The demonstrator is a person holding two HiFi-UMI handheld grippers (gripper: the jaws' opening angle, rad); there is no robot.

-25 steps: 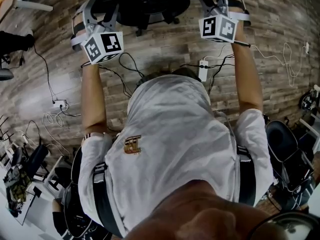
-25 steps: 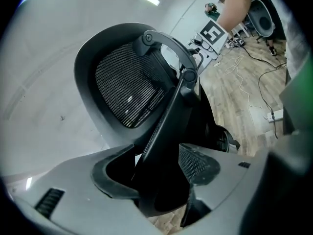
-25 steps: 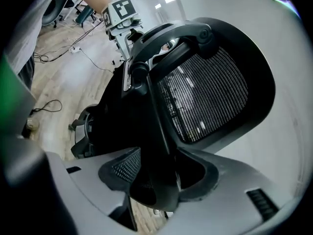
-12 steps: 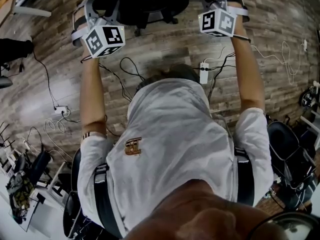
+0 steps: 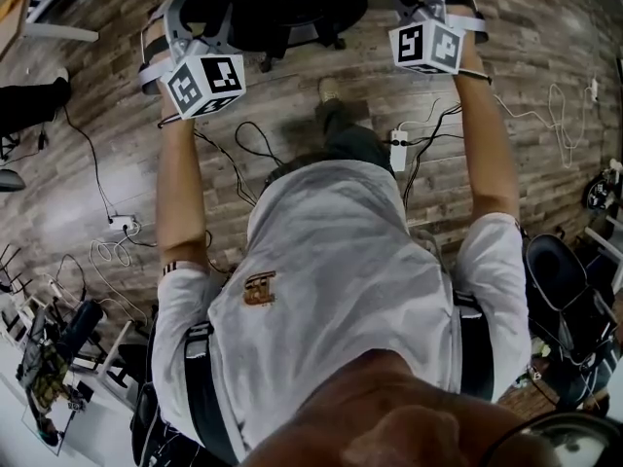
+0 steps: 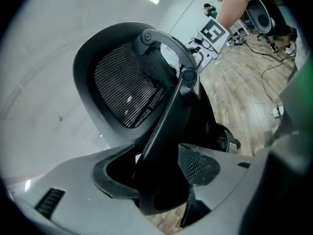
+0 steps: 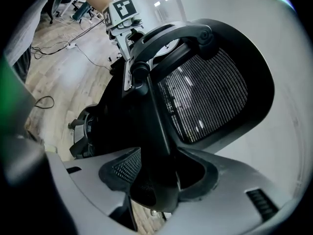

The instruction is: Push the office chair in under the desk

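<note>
nearby, cables (image 5: 245,129) and power strip (image 5: 398,150) lie near the office chair (image 5: 282,8)

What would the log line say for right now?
left gripper: clamped on office chair back frame | right gripper: clamped on same frame

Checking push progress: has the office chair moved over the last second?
Yes. In the head view the office chair has rolled slightly forward, away from the white power strip behind it.
</note>
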